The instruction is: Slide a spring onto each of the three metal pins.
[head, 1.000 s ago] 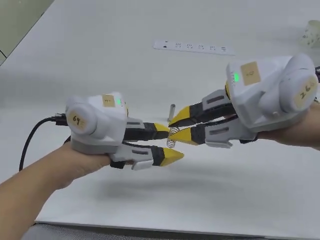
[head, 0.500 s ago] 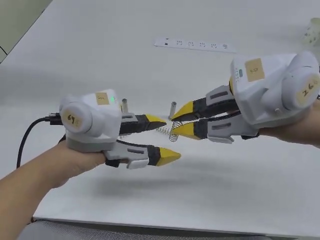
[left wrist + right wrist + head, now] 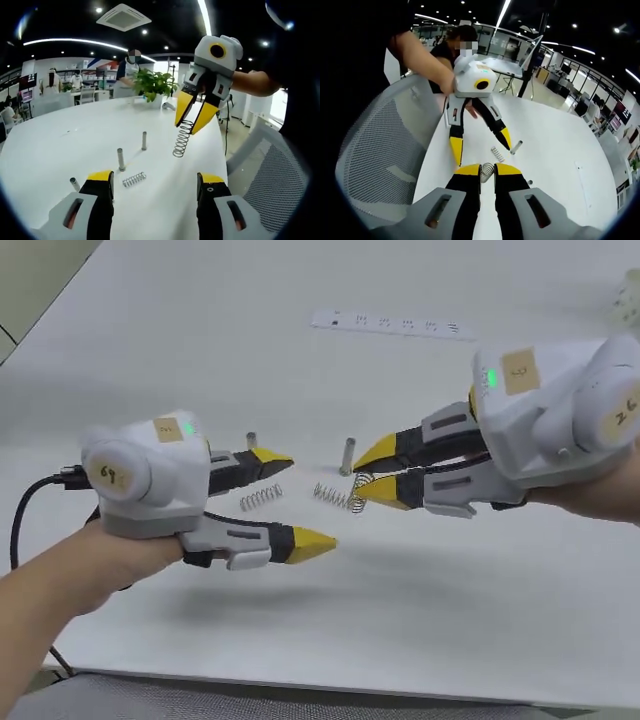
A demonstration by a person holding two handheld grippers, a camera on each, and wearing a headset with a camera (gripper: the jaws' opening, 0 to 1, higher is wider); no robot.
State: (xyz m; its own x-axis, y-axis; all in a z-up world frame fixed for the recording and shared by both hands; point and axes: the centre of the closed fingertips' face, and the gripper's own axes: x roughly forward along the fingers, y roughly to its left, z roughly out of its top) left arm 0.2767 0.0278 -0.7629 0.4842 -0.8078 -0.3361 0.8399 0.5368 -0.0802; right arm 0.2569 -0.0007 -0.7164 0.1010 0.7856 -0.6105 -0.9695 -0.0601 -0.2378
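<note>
As far as the pictures showed, none of the task was done. In the left gripper view the far pin [image 3: 144, 140], the middle pin [image 3: 120, 159] and the near pin [image 3: 74, 183] all stood bare on the tabletop [image 3: 45, 150], so all three were left to fit. A loose spring [image 3: 134, 179] lay flat just beside the middle pin. A third spring could not be made out.

The right tool [image 3: 358, 480] was almost together, its yellow tips pinched on one end of the held spring [image 3: 336, 496]. The rest of that spring hung free from the tips, near the far pin but apart from it. Whether its lower end touched the tabletop could not be told. The step in hand looked like bringing this first spring to a pin.

The left tool [image 3: 312, 497] had its jaws wide apart. It gripped nothing, touched nothing, and hovered over the loose spring.
</note>
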